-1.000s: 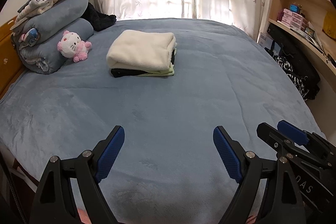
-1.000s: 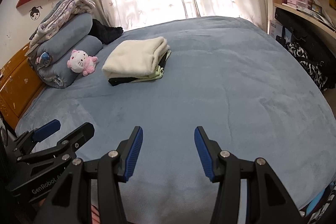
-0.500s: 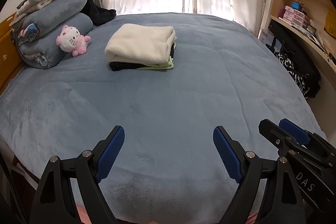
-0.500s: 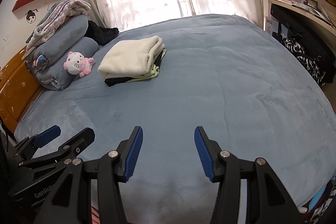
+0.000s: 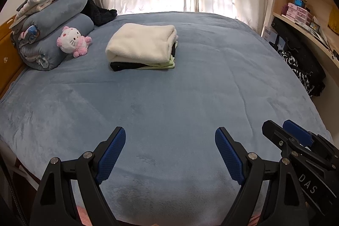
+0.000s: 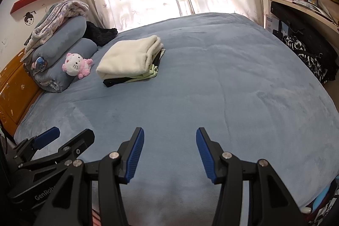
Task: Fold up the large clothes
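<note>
**Both hand-held grippers empty, pulled back from a finished stack**

The left hand-held gripper (image 5: 170, 154) hangs over the near edge of the bed (image 5: 190, 99) with its jaws spread wide and nothing between them. The right hand-held gripper (image 6: 170, 154) is just beside it, likewise spread and empty, its blue pads facing bare blanket.

Over the last second the view from both grippers has shifted only slightly: the folded stack (image 5: 143, 47) sits a little lower and nearer in frame than it did, while the grippers keep the same spread. Nothing on the bed has moved. My reading is that the folding of this pile is done and the person is drifting between garments; no unfolded large garment lies on the blanket within reach.

The stack lies well beyond the grippers, towards the window: a cream fleece on top, a pale green piece and a black piece beneath. Left of the stack sits a pink plush toy (image 5: 73, 40), leaning on the rolled blankets (image 5: 55, 35).

The left view shows the stack's folded front edge squarely, and catches the right gripper's tip at its lower right. The right view (image 6: 129, 58) shows the stack's right side, where the layers fan out unevenly, and an orange headboard (image 6: 12, 96) beyond the blankets. A dark heap (image 6: 307, 52) lies off the bed, far right of the stack, possibly clothing.
</note>
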Demonstrator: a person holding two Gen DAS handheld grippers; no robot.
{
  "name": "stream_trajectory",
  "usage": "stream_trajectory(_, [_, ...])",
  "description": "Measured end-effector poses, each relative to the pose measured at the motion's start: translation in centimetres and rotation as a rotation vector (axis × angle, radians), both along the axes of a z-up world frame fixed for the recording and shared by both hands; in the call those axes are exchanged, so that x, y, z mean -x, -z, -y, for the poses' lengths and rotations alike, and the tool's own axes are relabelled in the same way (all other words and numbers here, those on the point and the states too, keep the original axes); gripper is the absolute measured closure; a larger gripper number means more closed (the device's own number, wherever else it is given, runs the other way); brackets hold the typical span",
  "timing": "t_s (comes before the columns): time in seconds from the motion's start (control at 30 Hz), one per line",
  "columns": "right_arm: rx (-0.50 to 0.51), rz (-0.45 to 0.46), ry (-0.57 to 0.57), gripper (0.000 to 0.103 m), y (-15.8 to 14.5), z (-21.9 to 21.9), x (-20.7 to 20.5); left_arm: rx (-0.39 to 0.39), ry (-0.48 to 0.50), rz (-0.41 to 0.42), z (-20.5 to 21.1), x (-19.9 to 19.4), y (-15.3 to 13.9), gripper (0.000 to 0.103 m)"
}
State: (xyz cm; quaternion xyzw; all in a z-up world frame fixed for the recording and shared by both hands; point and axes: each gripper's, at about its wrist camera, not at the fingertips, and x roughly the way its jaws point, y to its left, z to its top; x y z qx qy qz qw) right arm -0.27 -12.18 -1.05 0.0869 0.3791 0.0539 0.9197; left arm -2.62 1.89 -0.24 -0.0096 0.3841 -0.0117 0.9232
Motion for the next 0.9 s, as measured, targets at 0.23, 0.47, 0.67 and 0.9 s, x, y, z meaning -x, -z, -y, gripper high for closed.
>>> stream_trajectory(0.23, [-0.001, -0.002, 0.005, 0.052, 0.14, 0.2, -0.06, -0.006, 0.002, -0.005, 0.06, -0.09, 0.05, 0.018])
stream_trajectory(0.47, [-0.004, -0.004, 0.007, 0.052, 0.17, 0.34, -0.13, -0.012, 0.004, -0.007, 0.18, -0.23, 0.07, 0.018])
stream_trajectory(0.67, [-0.005, -0.005, 0.009, 0.052, 0.29, 0.41, -0.21, -0.011, 0.008, -0.014, 0.12, -0.37, 0.19, 0.018])
stream_trajectory(0.9, [-0.008, -0.011, 0.014, 0.052, 0.62, 0.38, -0.39, -0.016, 0.012, -0.019, -0.1, -0.7, 0.25, 0.018])
